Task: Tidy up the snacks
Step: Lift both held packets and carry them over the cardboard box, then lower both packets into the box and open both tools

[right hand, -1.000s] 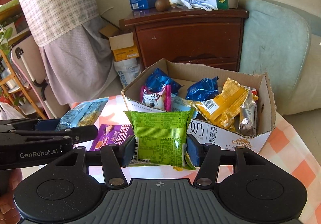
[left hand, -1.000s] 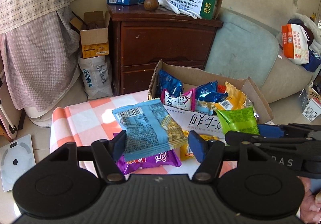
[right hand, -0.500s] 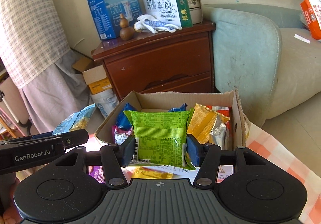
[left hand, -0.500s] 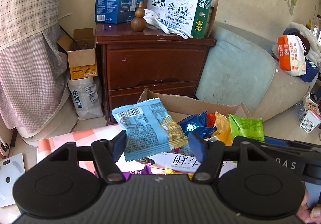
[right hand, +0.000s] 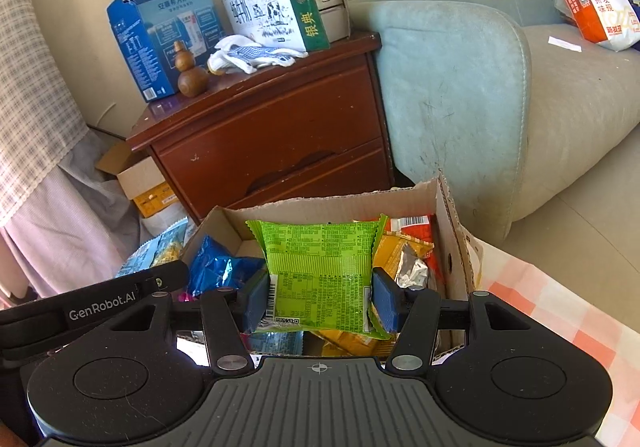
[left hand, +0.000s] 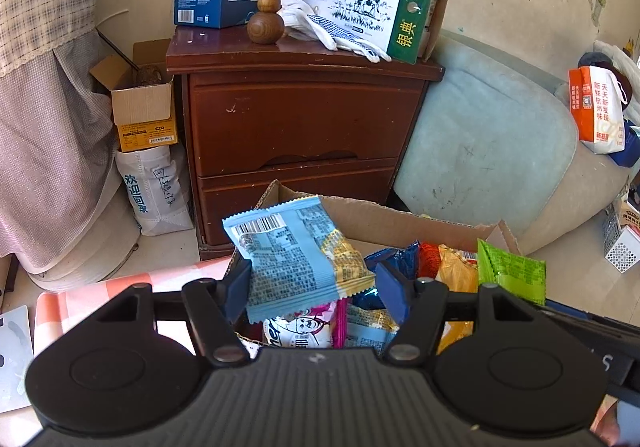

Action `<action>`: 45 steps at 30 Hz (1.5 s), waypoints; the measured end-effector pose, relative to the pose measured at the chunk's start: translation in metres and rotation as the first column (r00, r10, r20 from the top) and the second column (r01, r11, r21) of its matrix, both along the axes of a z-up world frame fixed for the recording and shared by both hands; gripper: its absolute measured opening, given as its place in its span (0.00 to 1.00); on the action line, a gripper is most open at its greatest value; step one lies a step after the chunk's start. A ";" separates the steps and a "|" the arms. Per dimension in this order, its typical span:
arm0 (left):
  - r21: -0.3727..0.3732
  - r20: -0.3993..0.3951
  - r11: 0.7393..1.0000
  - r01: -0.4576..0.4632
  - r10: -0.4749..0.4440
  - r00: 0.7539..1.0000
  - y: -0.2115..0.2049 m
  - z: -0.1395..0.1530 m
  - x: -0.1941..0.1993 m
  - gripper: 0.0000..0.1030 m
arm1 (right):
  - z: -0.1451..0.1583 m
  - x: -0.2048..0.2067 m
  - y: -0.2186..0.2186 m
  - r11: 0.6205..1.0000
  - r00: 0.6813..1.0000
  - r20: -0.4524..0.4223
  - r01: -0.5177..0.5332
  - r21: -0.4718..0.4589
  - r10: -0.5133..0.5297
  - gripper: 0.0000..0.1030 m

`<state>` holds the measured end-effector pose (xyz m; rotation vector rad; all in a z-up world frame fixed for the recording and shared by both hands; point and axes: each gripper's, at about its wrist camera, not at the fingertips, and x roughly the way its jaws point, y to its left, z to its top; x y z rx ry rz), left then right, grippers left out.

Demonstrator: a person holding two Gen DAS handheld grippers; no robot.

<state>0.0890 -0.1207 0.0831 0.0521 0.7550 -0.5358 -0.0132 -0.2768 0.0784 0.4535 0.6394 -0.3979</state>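
Release each packet only once it hangs fully inside the walls of the cardboard box, over a gap between the snacks already there. Lower each one close to the pile before opening, so it does not slide over the rim onto the checked tablecloth.

Your left gripper has its blue pads closed on the lower edge of the light blue packet. The packet stands up tilted, over the left near corner of the box.

Your right gripper clamps the green packet by both side edges. The packet is upright and flat, over the middle of the box.

Both grippers point forward and downward, side by side. Judged from both views, they are already above the box opening.
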 end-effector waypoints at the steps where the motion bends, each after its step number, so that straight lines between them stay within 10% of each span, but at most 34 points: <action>1: 0.000 0.000 1.000 -0.002 0.002 1.000 -0.003 0.000 0.003 0.63 | -0.001 0.001 -0.003 1.000 1.000 0.001 0.010 0.003 -0.010 0.52; 8: 0.021 0.017 1.000 0.021 -0.022 1.000 -0.025 -0.002 0.016 0.63 | -0.008 0.011 -0.021 0.997 0.998 0.006 0.070 0.015 -0.070 0.53; 13: 0.063 0.051 0.998 0.010 -0.013 0.999 -0.034 -0.006 0.017 0.88 | -0.016 0.014 -0.030 0.993 0.993 -0.011 0.116 0.028 -0.116 0.61; 21: 0.079 0.059 0.997 0.011 -0.016 0.998 -0.029 -0.001 0.011 0.94 | -0.007 0.008 -0.024 0.996 0.996 -0.003 0.086 0.023 -0.086 0.70; 45: 0.116 -0.022 0.991 -0.069 0.072 0.997 0.074 -0.012 -0.009 0.96 | -0.016 -0.011 0.028 0.949 0.945 -0.091 -0.313 0.030 0.315 0.75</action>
